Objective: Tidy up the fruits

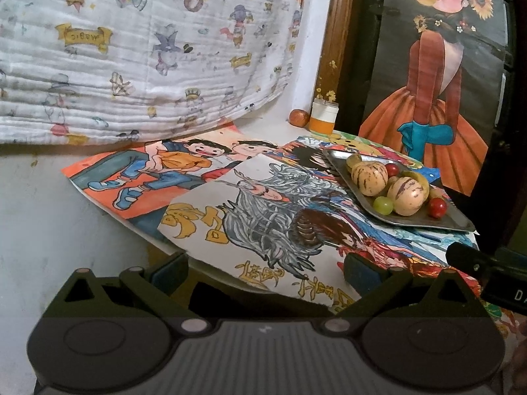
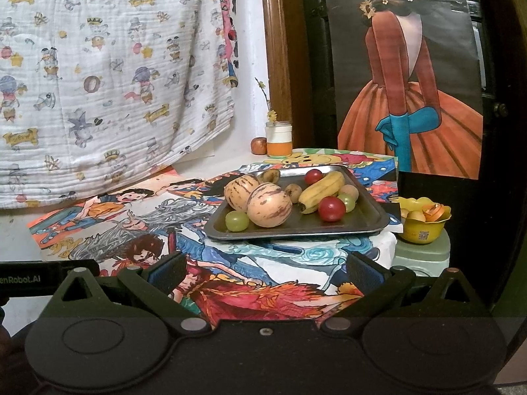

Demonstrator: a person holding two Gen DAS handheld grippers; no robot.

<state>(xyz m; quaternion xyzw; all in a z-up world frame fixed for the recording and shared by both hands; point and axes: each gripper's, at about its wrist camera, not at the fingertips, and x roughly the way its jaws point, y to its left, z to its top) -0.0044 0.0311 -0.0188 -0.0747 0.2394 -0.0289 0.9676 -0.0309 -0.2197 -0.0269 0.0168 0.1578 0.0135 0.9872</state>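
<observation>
A metal tray (image 2: pixel 365 222) (image 1: pixel 438 225) sits on a table covered with colourful drawings. It holds two striped tan melons (image 2: pixel 269 204) (image 1: pixel 407 196), a banana (image 2: pixel 324 189), red tomatoes (image 2: pixel 331 208) (image 1: pixel 437 207), green grapes (image 2: pixel 236 220) (image 1: pixel 383 205) and small brown fruits (image 2: pixel 293 191). My right gripper (image 2: pixel 266 271) is open, low in front of the tray, with nothing between its fingers. My left gripper (image 1: pixel 265 270) is open too, left of the tray over the drawings, holding nothing.
A yellow bowl (image 2: pixel 425 225) with fruit stands on a green box right of the table. At the back stand a white and orange jar (image 2: pixel 279 140) and a small red fruit (image 2: pixel 259 145). A patterned cloth (image 1: pixel 131 49) hangs behind, and a painted poster (image 2: pixel 408 82) leans at the right.
</observation>
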